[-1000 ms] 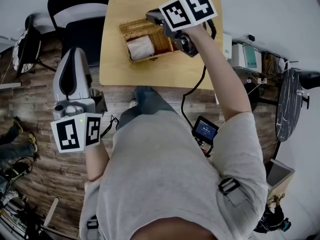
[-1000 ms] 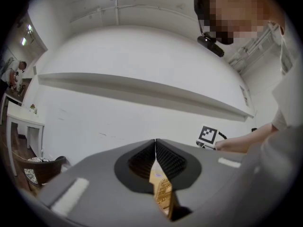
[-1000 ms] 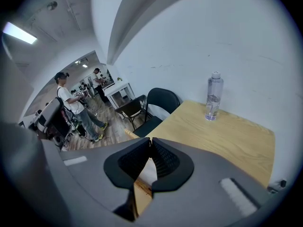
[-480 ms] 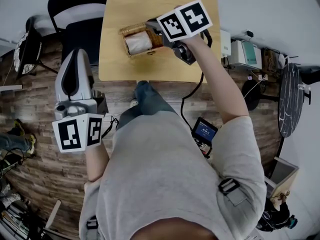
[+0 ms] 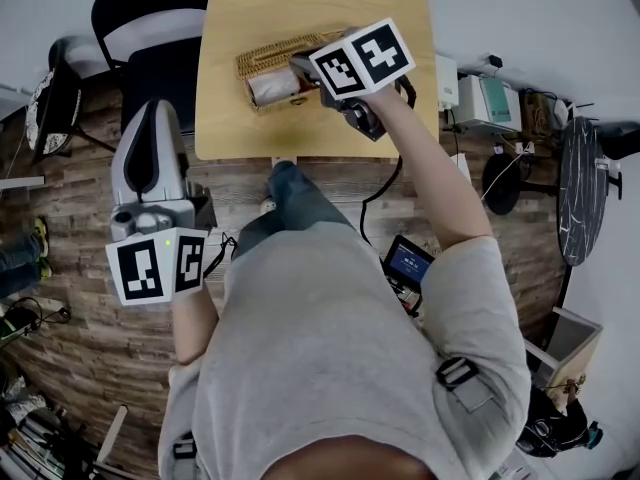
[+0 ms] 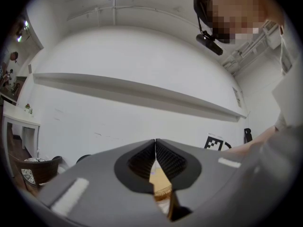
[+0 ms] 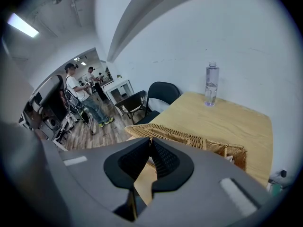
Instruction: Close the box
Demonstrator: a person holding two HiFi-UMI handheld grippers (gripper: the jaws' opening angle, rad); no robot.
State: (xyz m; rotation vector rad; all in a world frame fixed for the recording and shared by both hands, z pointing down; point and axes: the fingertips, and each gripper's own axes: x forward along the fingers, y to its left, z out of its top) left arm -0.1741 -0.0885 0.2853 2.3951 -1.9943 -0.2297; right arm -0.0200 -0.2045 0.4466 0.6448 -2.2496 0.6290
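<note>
Your right gripper has come down and left in the head view since a second ago. It now sits right at the wicker box instead of hanging off the box's right end. Your left gripper has barely shifted: it's parked at the left of the frame over the wood floor, well apart from the table.

Biggest first: the table fills the upper centre of the head view, and the box lies on its upper left part, long side across the frame. It's not shut yet. The white lining shows from above, and the lid stands along the box's upper edge. So the approach looks done to me, while tipping that lid over and pressing it flat is all still to do.

Both pairs of fingers are pressed together with nothing between them. On the right, the closed tips sit just under the lid's woven edge in that gripper's own view; whether they touch it, I can't tell.

Only the right gripper view gives you the water bottle, upper right, at the table's far edge. The left gripper view is mostly white wall, with a sliver of table and wicker below its closed tips. Only the head view shows the box's open top.
</note>
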